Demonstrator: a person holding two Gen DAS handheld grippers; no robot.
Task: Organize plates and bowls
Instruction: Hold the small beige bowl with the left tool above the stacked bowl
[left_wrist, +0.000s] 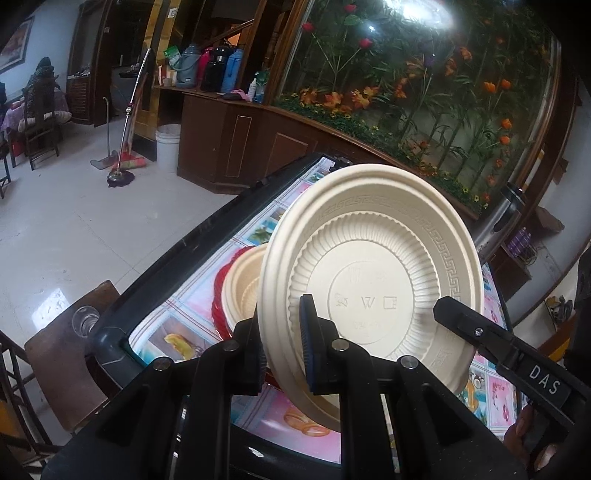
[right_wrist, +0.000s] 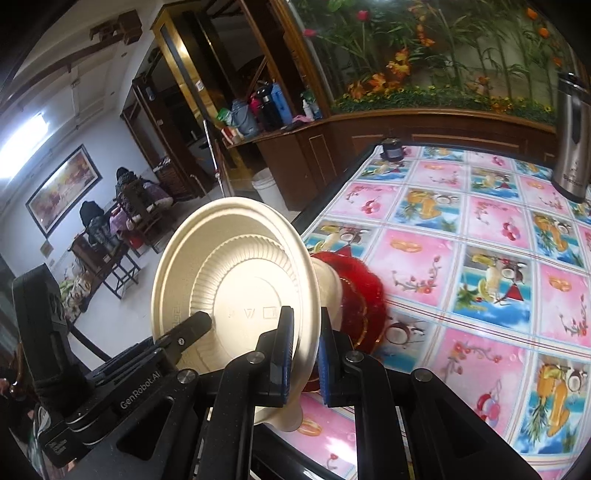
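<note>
My left claw (left_wrist: 282, 343) and my right claw (right_wrist: 303, 354) each pinch the rim of one cream plate (left_wrist: 369, 273), held tilted on edge above the surface (right_wrist: 480, 236), just beside a cream bowl (left_wrist: 245, 286) on red plates (right_wrist: 364, 295).

The black finger of the right hand-held gripper (left_wrist: 546, 384), seen at the right of the left wrist view, carries a white label reading "DAS". The body of the left hand-held gripper (right_wrist: 140, 397), seen in the right wrist view, is printed "GenRobot.AI". The underside of the cream plate (left_wrist: 369, 280) has an embossed "W" beside a small square mark; its other moulded characters are too faint to read.
</note>
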